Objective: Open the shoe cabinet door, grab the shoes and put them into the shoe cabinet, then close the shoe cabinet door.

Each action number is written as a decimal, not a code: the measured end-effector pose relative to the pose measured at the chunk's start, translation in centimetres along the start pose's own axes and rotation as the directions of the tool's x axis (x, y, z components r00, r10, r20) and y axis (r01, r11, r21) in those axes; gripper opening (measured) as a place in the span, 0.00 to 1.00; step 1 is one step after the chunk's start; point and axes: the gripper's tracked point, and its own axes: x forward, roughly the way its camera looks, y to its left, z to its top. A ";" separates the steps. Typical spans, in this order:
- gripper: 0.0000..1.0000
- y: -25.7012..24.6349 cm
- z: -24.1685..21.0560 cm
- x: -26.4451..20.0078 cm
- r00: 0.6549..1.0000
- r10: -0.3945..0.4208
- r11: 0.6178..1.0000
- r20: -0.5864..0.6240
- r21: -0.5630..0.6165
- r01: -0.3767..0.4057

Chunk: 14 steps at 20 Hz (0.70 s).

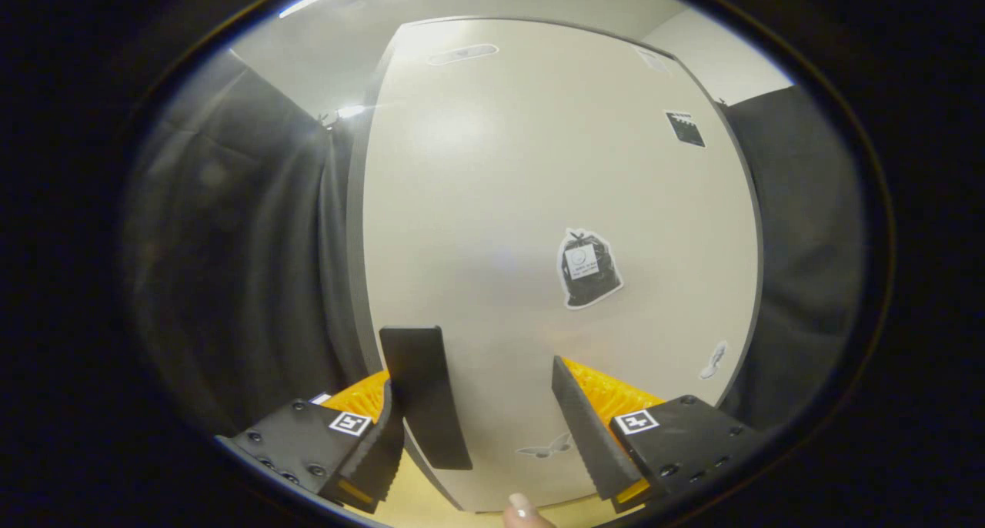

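Observation:
The shoe cabinet door (539,189) is a pale, smooth panel standing very close ahead, with a dark bag sticker (588,269) and a few smaller stickers on it. Its left edge (355,228) shows as a darker strip that curves down past my left finger (423,393). My gripper (485,351) is open, its fingers wide apart against the lower part of the door, and nothing is pressed between them. I cannot tell whether either finger touches the panel. A person's fingertip (522,506) shows just below the door, between the fingers.
Black cloth walls (231,266) hang on both sides of the cabinet. A pale ceiling (338,43) with a light strip is above. A strip of light floor (419,497) shows under the door's lower left corner.

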 end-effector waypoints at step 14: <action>0.99 0.8 -0.1 -0.2 0.999 0.034 0.999 0.009 0.029 -0.035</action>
